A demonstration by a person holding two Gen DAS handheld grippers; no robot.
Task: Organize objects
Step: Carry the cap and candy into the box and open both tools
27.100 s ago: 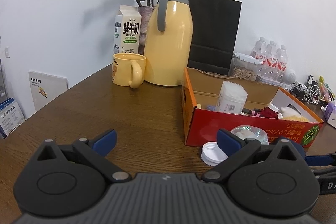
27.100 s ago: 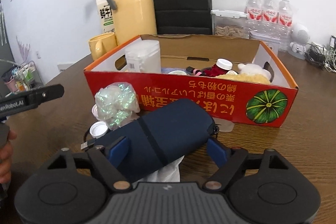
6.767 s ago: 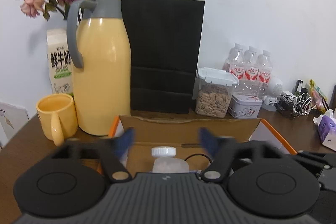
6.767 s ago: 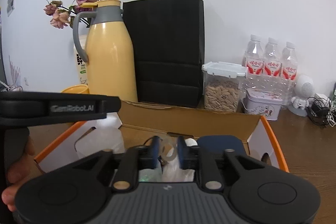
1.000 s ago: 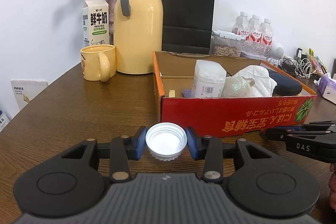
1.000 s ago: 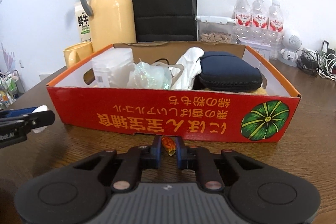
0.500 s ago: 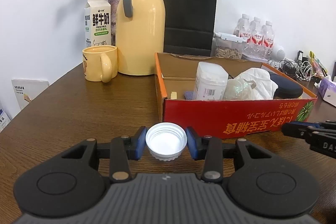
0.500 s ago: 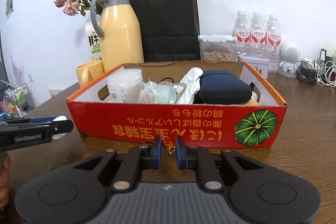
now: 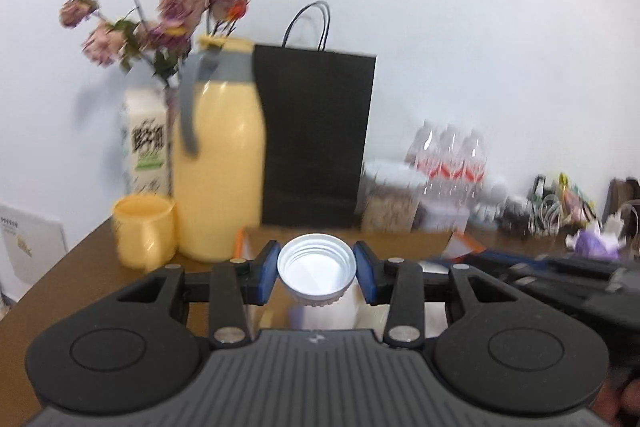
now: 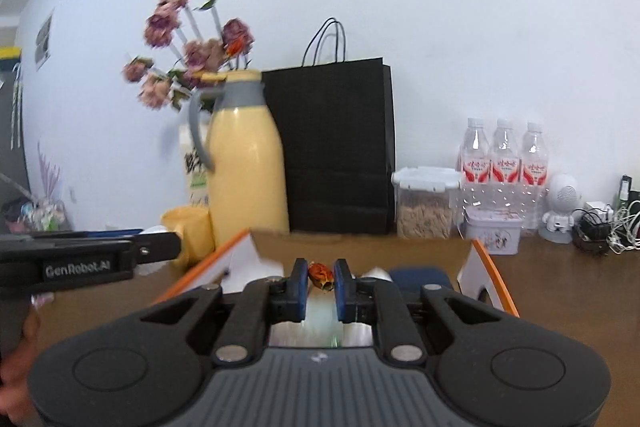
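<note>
My left gripper [image 9: 317, 274] is shut on a white screw cap [image 9: 317, 270], open side toward the camera, held above the near left part of the orange cardboard box [image 9: 242, 239]. My right gripper [image 10: 321, 277] is shut on a small orange-red wrapped candy [image 10: 321, 274], held above the same box [image 10: 486, 263]. A dark blue pouch [image 10: 416, 277] lies inside the box. The left gripper shows from the side at the left of the right wrist view [image 10: 158, 247]. Most of the box contents are hidden behind the grippers.
Behind the box stand a yellow thermos jug [image 9: 219, 163], a yellow mug [image 9: 144, 229], a milk carton [image 9: 147, 143], a flower vase, a black paper bag [image 10: 332, 147], a seed jar [image 10: 425, 203], a tin [image 10: 494, 229] and water bottles [image 10: 504, 155]. Cables lie at the far right.
Both grippers have risen from table level in front of the box to above it, still holding the cap and the candy. The view now looks over the box's top.
</note>
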